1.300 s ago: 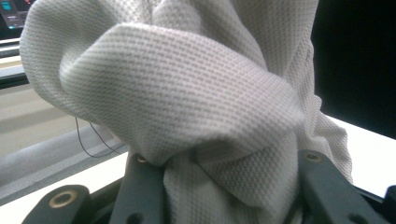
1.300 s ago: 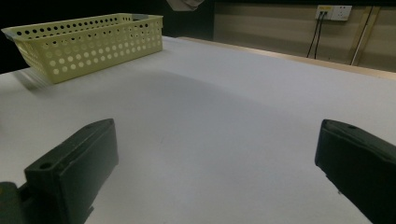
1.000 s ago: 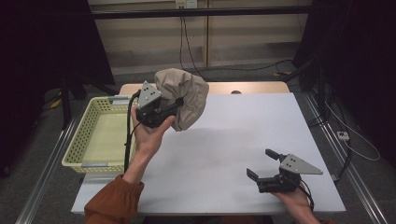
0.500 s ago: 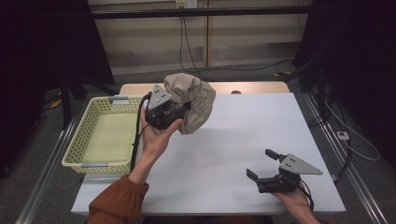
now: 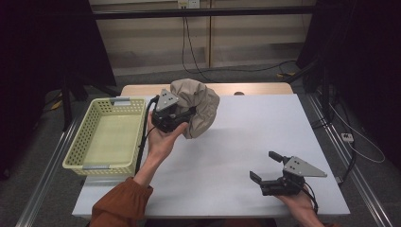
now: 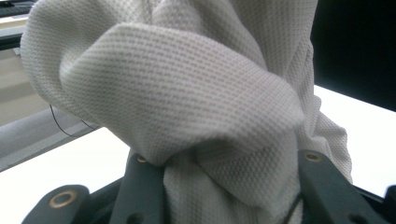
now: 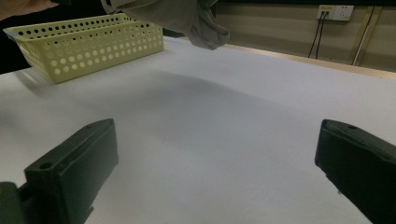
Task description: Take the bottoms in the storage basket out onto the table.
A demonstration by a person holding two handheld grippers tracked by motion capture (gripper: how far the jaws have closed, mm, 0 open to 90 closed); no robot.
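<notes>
Nearest, at about 5 o'clock on the white surface (image 5: 227, 175), the right gripper (image 5: 270, 169) is rested low with its jaws spread wide and nothing between them. Farther in, towards 11 o'clock, the left gripper (image 5: 185, 116) is held up off the surface, pinching a bunched beige cloth (image 5: 197, 108) — seen close in the left gripper view as mesh fabric (image 6: 196, 107) gathered between the jaws. The cloth hangs in the air, its lower folds clear of the surface. Only a bunch is pinched, so a slip is judged possible if the fabric is swung or snags. At 9 o'clock a yellow basket (image 5: 85, 137) stands just beside the raised hand — its near rim could catch a trailing fold. Beyond, cables (image 5: 198, 56) hang at the far wall
</notes>
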